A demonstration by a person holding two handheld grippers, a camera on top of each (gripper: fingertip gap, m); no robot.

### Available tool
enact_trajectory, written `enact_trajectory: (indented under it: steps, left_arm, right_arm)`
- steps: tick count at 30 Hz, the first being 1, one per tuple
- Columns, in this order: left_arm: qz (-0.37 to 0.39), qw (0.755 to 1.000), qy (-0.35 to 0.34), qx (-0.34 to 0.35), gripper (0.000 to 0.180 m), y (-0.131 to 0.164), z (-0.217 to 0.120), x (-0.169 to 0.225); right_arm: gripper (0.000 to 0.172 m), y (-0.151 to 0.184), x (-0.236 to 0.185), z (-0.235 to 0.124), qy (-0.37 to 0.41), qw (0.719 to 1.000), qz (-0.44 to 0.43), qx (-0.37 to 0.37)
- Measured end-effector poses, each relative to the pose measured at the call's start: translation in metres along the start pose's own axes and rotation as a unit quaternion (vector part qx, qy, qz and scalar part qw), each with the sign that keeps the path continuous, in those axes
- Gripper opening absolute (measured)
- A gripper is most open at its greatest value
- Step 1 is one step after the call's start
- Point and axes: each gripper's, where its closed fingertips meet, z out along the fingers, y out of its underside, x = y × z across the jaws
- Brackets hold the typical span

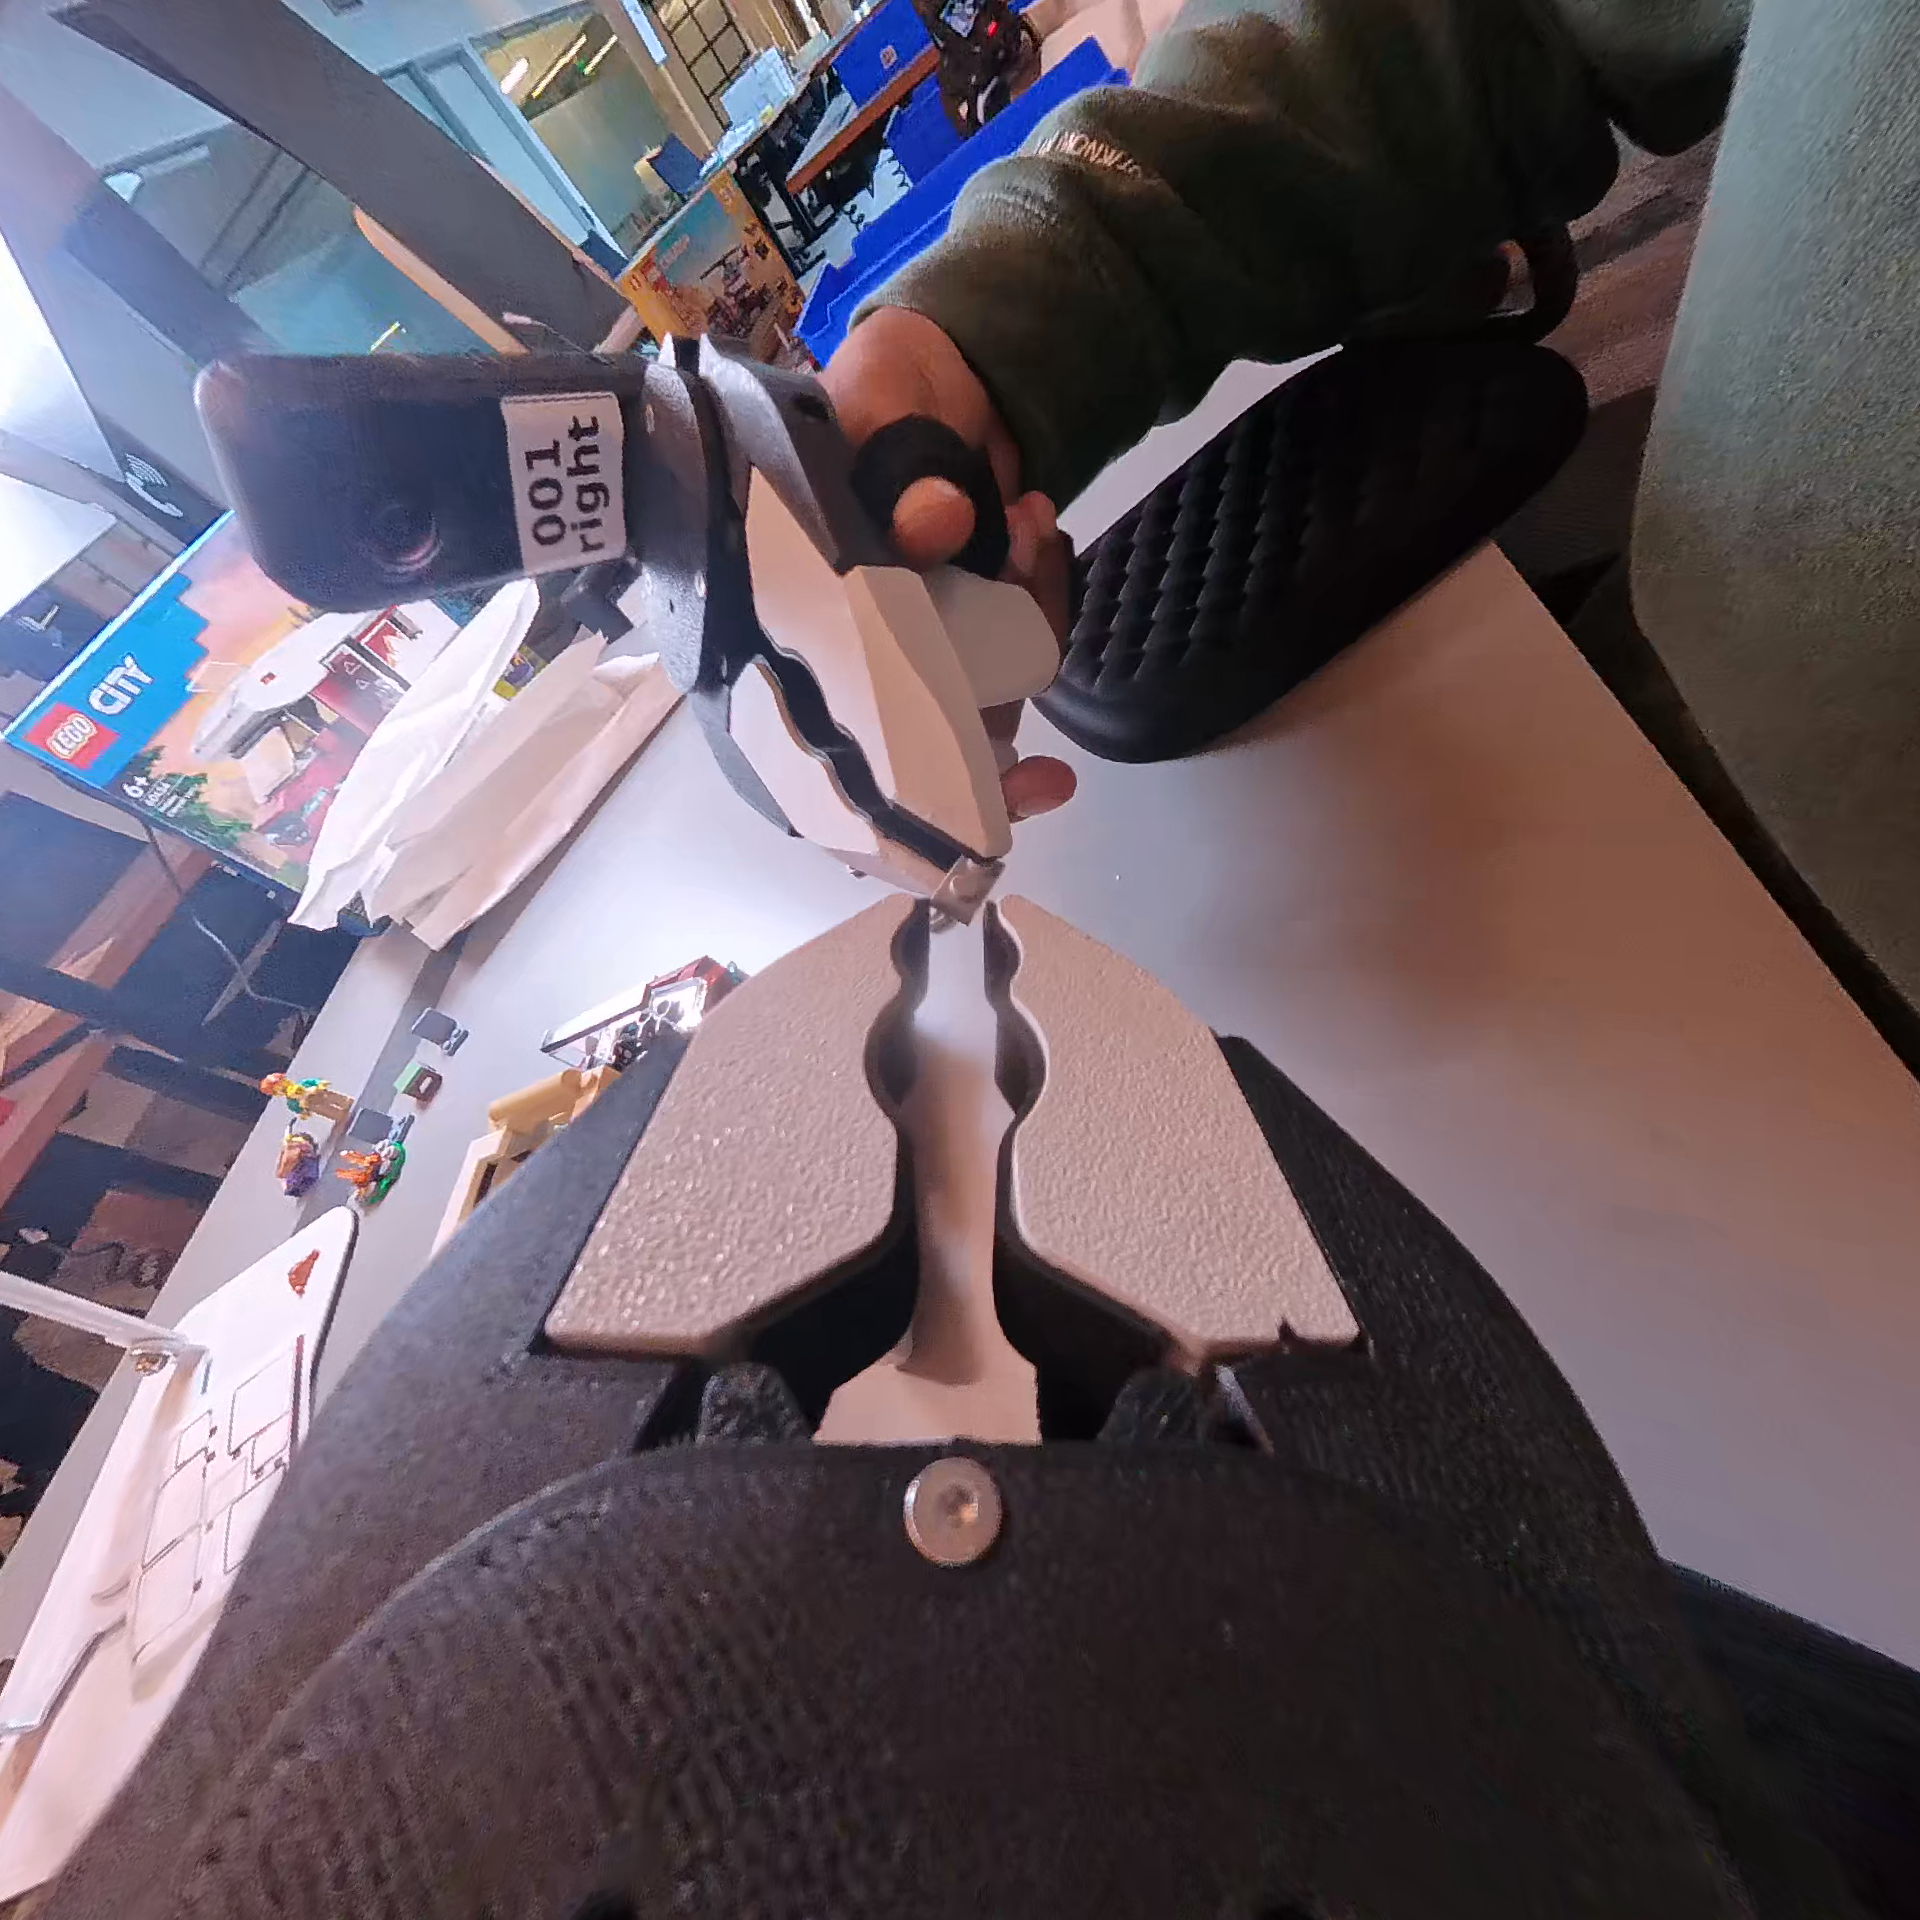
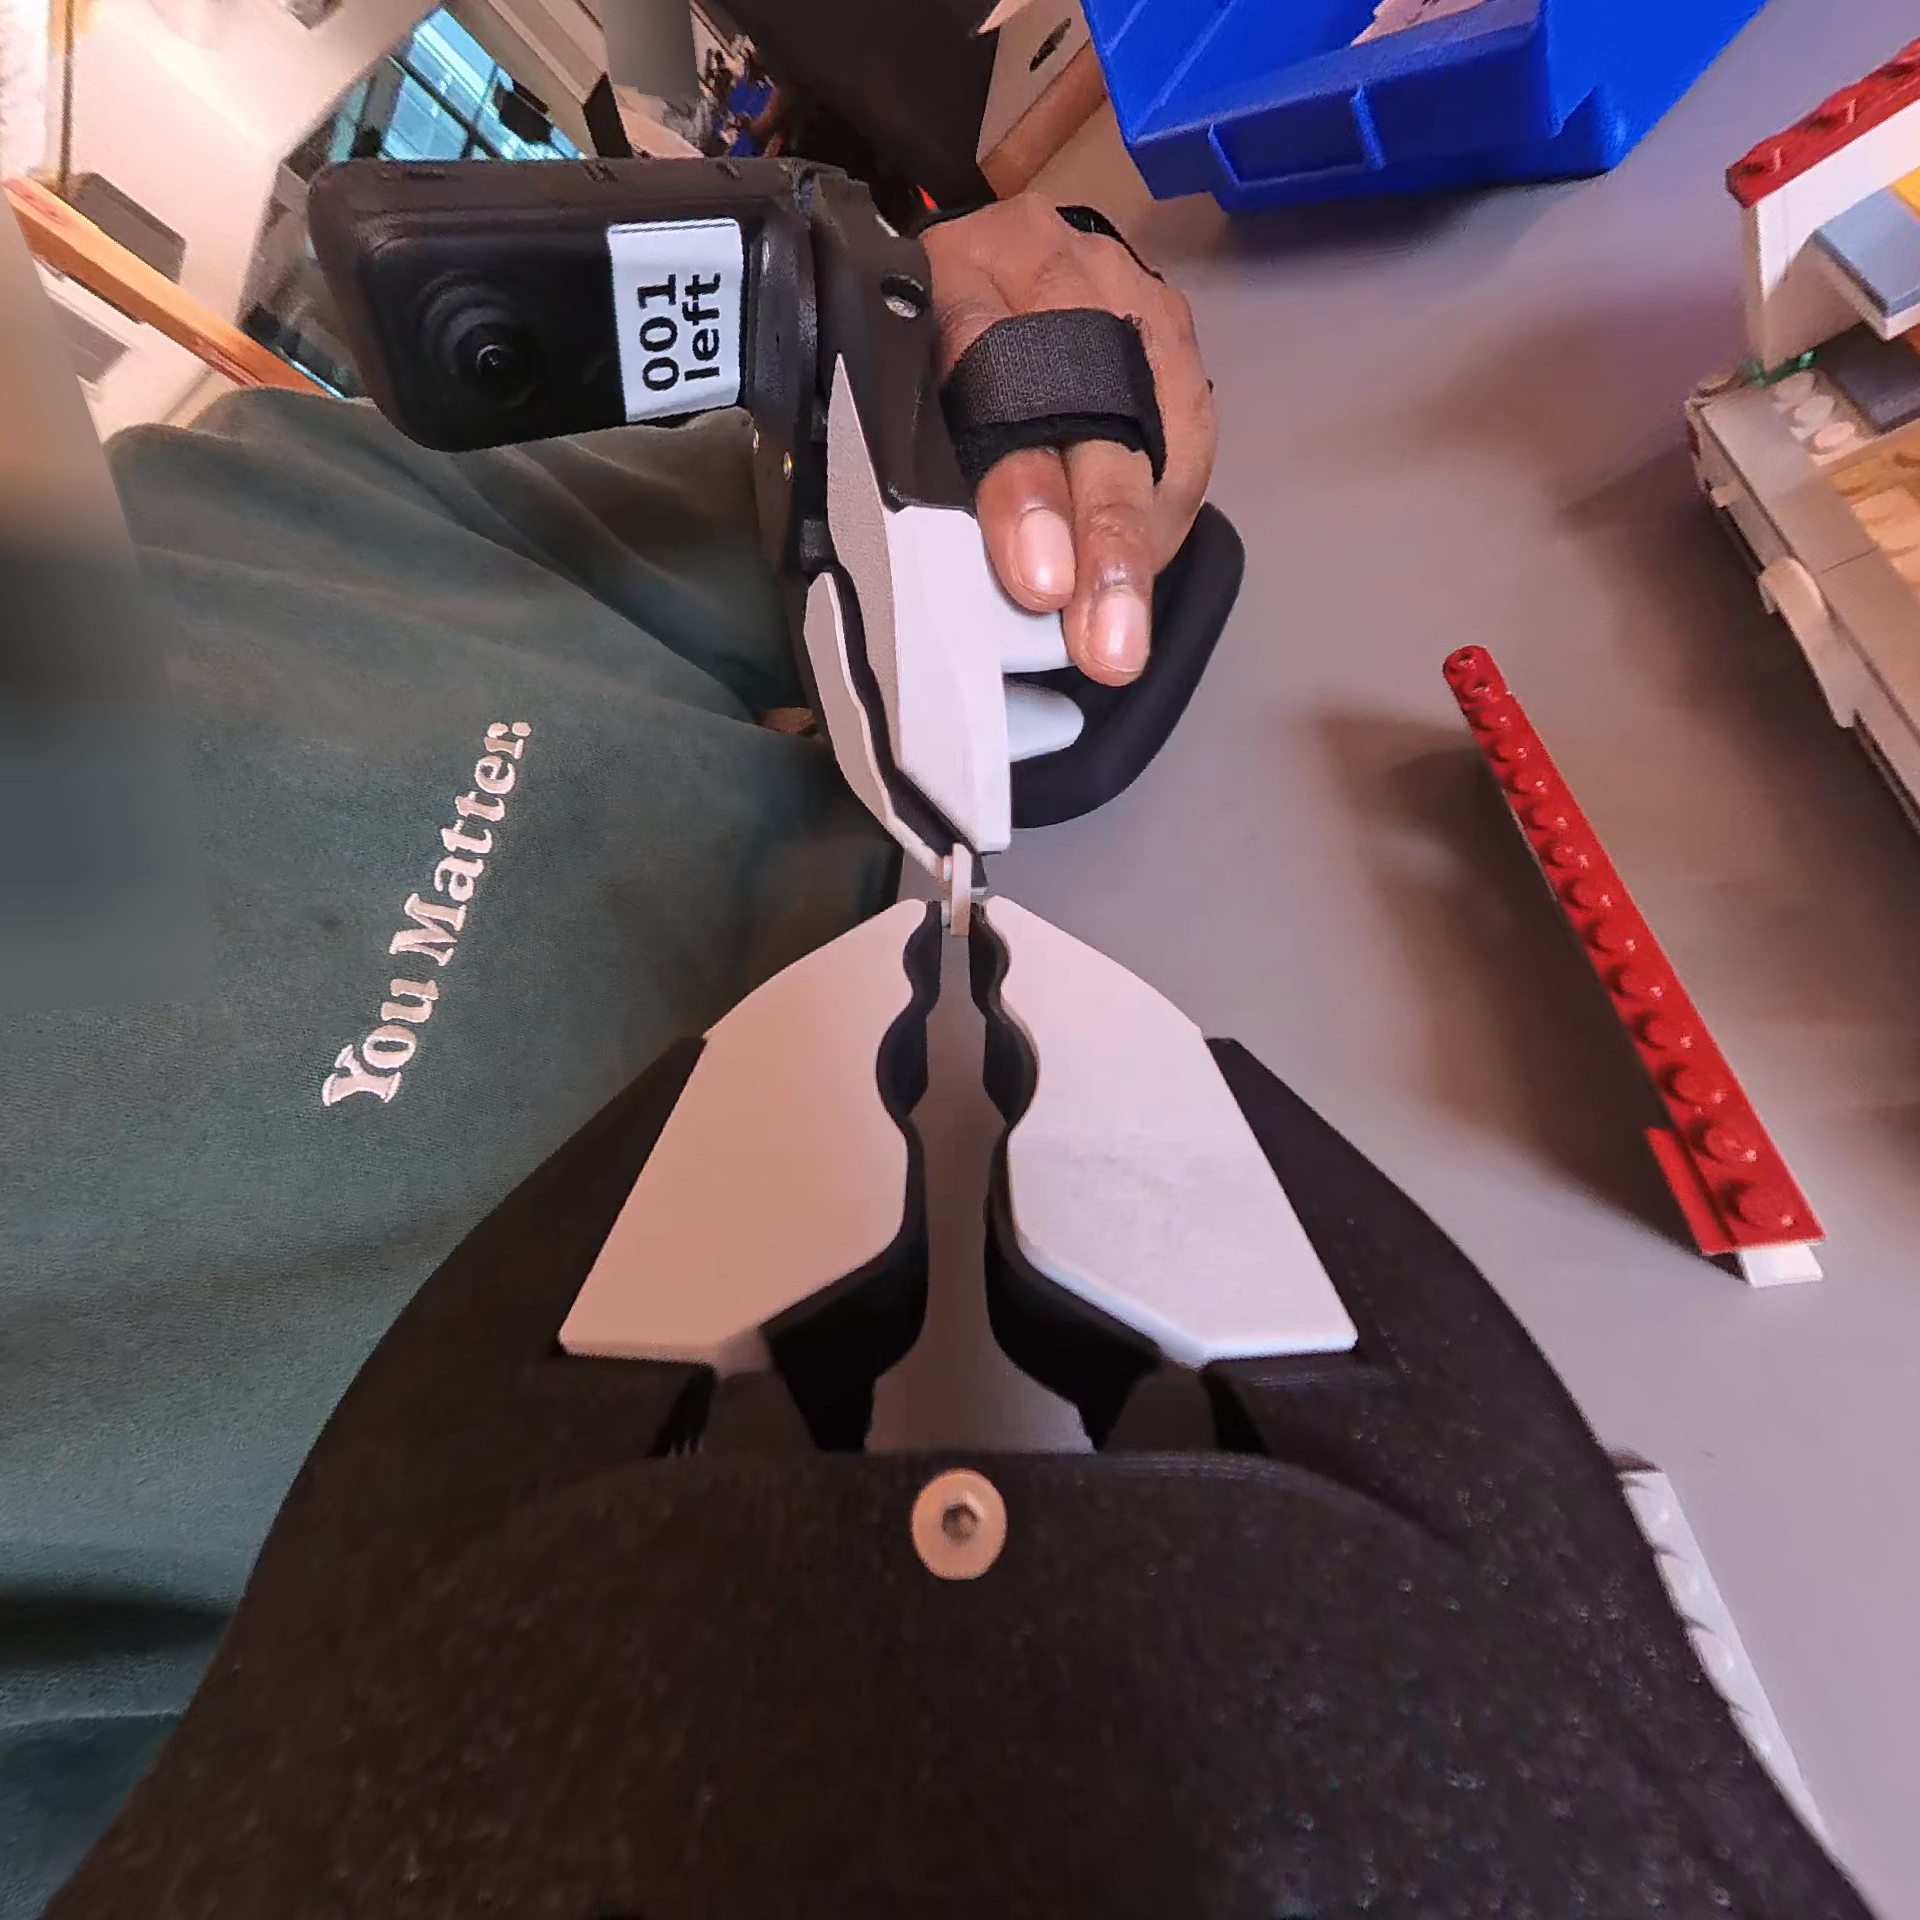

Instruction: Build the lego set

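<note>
The two grippers meet tip to tip above the grey table [image 1: 1455,987]. My right gripper [image 2: 956,920] is shut on a small light grey brick plate [image 2: 961,896], seen edge-on between its pads. In the left wrist view the right gripper [image 1: 961,868] comes down from above with the plate [image 1: 968,888] at its tips. My left gripper [image 1: 958,912] has its fingertips around the plate's other end. The plate lies against one fingertip [image 1: 914,914], and a sliver of gap shows at the other. In the right wrist view the left gripper [image 2: 961,847] reaches the plate from above.
A long red studded plate [image 2: 1621,956] lies on the table at the right, with a partly built model [image 2: 1829,416] and a blue bin [image 2: 1382,83] beyond. At the left stand a toy set box [image 1: 156,707], white paper bags [image 1: 457,769], minifigures [image 1: 332,1143] and a printed sheet [image 1: 187,1475]. The tips of both grippers are at nearly the same place. Both grippers' tips are roughly 15 cm from the partly built model [image 2: 1829,416].
</note>
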Motion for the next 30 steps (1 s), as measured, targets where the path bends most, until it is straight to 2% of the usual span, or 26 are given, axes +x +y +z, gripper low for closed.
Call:
enact_trajectory:
  steps: [8,11,14,17,21,30]
  left_arm:
    - [-0.012,1.0,0.012,-0.004,0.008,0.003,0.001,0.003]
    - [-0.05,0.999,0.011,-0.002,0.008,0.006,0.0,-0.002]
    - [-0.104,0.995,0.004,-0.003,0.008,0.013,-0.002,-0.013]
    - [-0.172,0.985,-0.001,-0.005,0.008,0.02,-0.005,-0.023]
    - [-0.225,0.974,-0.004,-0.005,0.008,0.026,-0.006,-0.031]
    - [-0.235,0.972,-0.01,-0.015,0.007,0.032,-0.008,-0.034]
  right_arm:
    - [0.004,0.003,0.003,0.001,0.005,1.0,0.002,-0.003]
    - [0.01,-0.004,0.006,-0.001,0.022,1.0,-0.015,0.015]
    - [0.017,-0.017,0.012,-0.008,0.075,0.993,-0.085,0.044]
    - [0.018,-0.028,0.012,-0.013,0.154,0.967,-0.197,0.046]
    - [0.016,-0.029,0.021,-0.01,0.262,0.914,-0.31,-0.011]
    - [0.009,-0.033,0.037,-0.002,0.32,0.878,-0.351,-0.058]
